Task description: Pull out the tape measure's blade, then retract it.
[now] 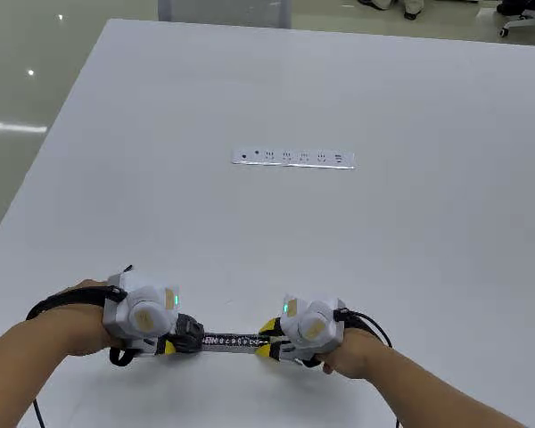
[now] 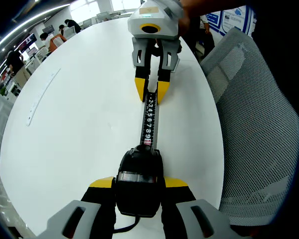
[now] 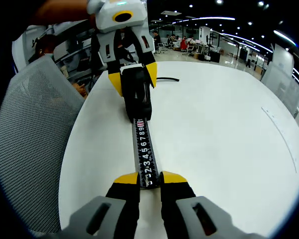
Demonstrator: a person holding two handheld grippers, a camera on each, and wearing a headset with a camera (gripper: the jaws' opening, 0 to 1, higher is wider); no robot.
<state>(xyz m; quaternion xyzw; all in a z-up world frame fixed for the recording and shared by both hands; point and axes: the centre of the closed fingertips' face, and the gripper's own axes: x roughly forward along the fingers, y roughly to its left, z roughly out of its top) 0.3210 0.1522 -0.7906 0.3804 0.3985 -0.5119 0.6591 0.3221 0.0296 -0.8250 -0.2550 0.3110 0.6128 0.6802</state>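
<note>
Left claw (image 2: 139,183) clamps tape measure (image 2: 139,167); right claw (image 3: 149,178) pinches blade (image 3: 142,144); mesh chair (image 3: 30,139) beside table (image 3: 214,139).

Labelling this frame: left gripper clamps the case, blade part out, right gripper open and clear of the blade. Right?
No: the right gripper is shut on the blade at its tip, not open and clear, as the right gripper view shows. The left gripper does clamp the case, blade part out.

White table (image 1: 339,89), mesh chair (image 2: 259,139) (grey), glossy floor (image 1: 27,89).
</note>
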